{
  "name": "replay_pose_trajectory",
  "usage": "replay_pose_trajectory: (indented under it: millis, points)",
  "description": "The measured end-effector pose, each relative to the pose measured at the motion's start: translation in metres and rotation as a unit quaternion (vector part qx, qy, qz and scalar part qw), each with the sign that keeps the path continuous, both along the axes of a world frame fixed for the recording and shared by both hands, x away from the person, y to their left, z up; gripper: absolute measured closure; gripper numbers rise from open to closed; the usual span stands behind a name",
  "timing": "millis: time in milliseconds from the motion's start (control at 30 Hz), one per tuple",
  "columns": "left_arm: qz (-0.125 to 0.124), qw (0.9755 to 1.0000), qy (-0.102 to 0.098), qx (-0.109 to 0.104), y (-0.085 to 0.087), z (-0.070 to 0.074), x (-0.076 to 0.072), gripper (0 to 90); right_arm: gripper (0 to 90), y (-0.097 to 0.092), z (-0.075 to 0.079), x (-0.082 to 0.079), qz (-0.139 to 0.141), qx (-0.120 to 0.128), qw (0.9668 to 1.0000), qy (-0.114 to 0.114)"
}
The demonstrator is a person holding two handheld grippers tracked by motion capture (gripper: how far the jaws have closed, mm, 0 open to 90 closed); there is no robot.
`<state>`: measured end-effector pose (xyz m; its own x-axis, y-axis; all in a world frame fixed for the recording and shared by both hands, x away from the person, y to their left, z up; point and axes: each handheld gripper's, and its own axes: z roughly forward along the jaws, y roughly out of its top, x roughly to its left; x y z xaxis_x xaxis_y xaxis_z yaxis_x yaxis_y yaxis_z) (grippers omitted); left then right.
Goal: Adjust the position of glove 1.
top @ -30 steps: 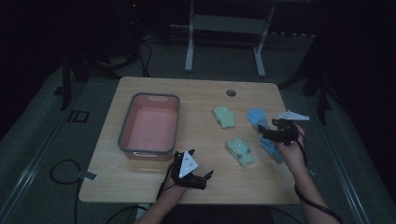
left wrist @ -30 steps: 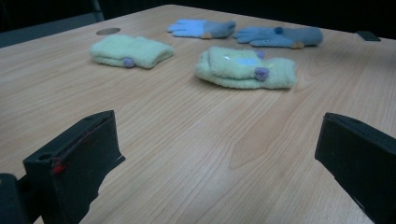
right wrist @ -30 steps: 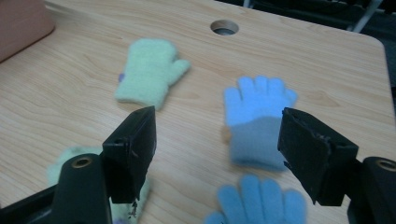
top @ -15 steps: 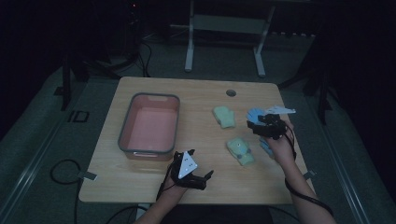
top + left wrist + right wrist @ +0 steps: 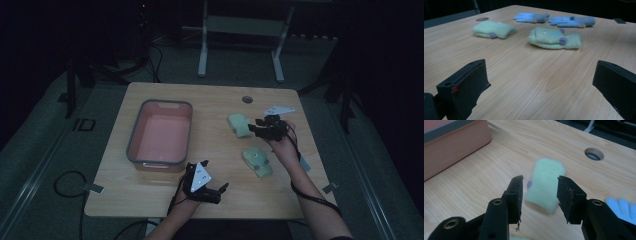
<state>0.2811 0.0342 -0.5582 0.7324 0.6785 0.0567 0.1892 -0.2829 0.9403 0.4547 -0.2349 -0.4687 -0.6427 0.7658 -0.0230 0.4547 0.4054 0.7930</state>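
Two folded green gloves lie on the table, the far one [image 5: 239, 125] [image 5: 545, 185] [image 5: 494, 29] and the near one [image 5: 257, 161] [image 5: 554, 37]. Two blue gloves [image 5: 531, 17] [image 5: 572, 21] lie beyond them. My right gripper [image 5: 252, 126] [image 5: 540, 197] hovers at the far green glove's right end. Its jaws have just been closing and stand half apart. The glove shows through the gap, with the pads clear of it. My left gripper [image 5: 220, 194] [image 5: 539, 92] rests near the front edge, jaws wide open and empty.
A pink bin [image 5: 161, 134] [image 5: 454, 142] with a grey rim stands on the left half of the wooden table [image 5: 210, 107]. A round cable hole [image 5: 247, 99] [image 5: 594, 153] sits near the back edge. Dark floor, cables and a stand surround the table.
My right gripper has moved left from the blue gloves to the far green glove, and its jaws have narrowed. The left gripper has stayed put.
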Motion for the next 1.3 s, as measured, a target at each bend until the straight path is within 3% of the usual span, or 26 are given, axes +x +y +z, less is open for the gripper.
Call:
replay_pose_trajectory:
  millis: [333,433,767,933,1100,1167,1300]
  points:
    - [-0.002,1.0,0.001,0.002,0.0,0.0,0.0,0.0,63.5,0.014,-0.014,0.032,0.015,-0.018,0.9996,0.017]
    - [-0.002,1.0,-0.002,0.004,-0.001,0.0,0.0,0.0,65.9,0.019,-0.025,0.047,0.015,-0.027,0.9991,0.029]
    - [-0.002,1.0,0.002,-0.001,0.001,0.0,0.0,0.0,64.0,0.021,-0.047,0.078,0.004,-0.04,0.9977,0.054]
    - [-0.002,1.0,0.001,-0.001,0.001,0.0,0.0,0.0,61.4,0.024,-0.054,0.084,0.011,-0.047,0.9972,0.058]
    - [-0.001,1.0,0.0,0.001,0.0,0.0,0.0,0.0,57.3,0.032,-0.069,0.088,0.014,-0.08,0.9939,0.075]
    - [-0.001,1.0,-0.001,0.001,0.0,0.0,0.0,0.0,57.7,0.031,-0.071,0.088,0.009,-0.066,0.9949,0.076]
    - [-0.002,1.0,-0.002,0.003,0.0,0.0,0.0,0.0,63.2,0.031,-0.072,0.089,0.008,-0.063,0.9948,0.08]
